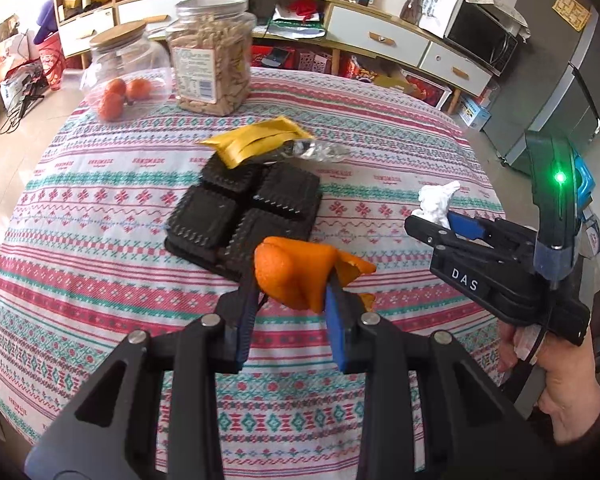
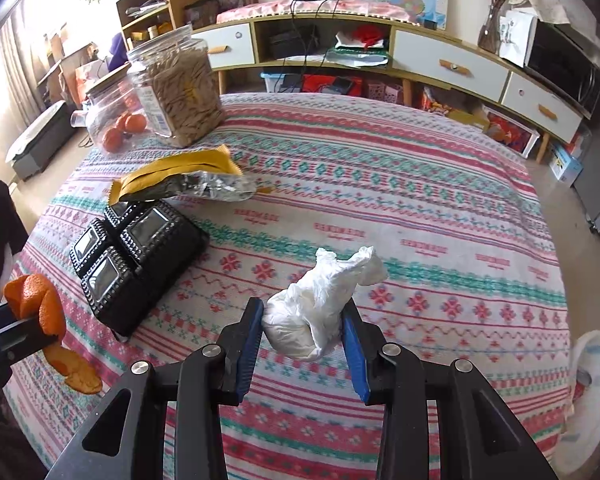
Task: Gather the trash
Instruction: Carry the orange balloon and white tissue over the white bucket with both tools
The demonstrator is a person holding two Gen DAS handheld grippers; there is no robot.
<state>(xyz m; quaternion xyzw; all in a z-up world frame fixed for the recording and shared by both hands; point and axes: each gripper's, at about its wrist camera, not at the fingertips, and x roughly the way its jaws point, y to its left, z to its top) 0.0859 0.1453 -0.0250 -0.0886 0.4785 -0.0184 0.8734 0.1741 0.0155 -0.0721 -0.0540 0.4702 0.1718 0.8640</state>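
1. The left hand-held gripper [image 1: 290, 280] is clamped on a curl of orange peel [image 1: 296, 270], held clear above the tabletop [image 1: 380, 152]; a loose tail of peel hangs off its right side.
2. The right hand-held gripper [image 2: 304, 320] is clamped on a crumpled white tissue [image 2: 320, 308], whose long axis runs forward and to the right, out past the fingertips.
3. Both loads look ready to be dropped off, and the black four-cell tray [image 1: 244, 216] is the likeliest place. It lies straight ahead of the left hand-held gripper, just beyond the peel, and ahead and well to the left of the right one.
4. So the left side is nearer; the right must cross leftward.
5. A yellow foil wrapper [image 1: 260, 140] rests on the tray's far corner, still uncollected, closer to the left.
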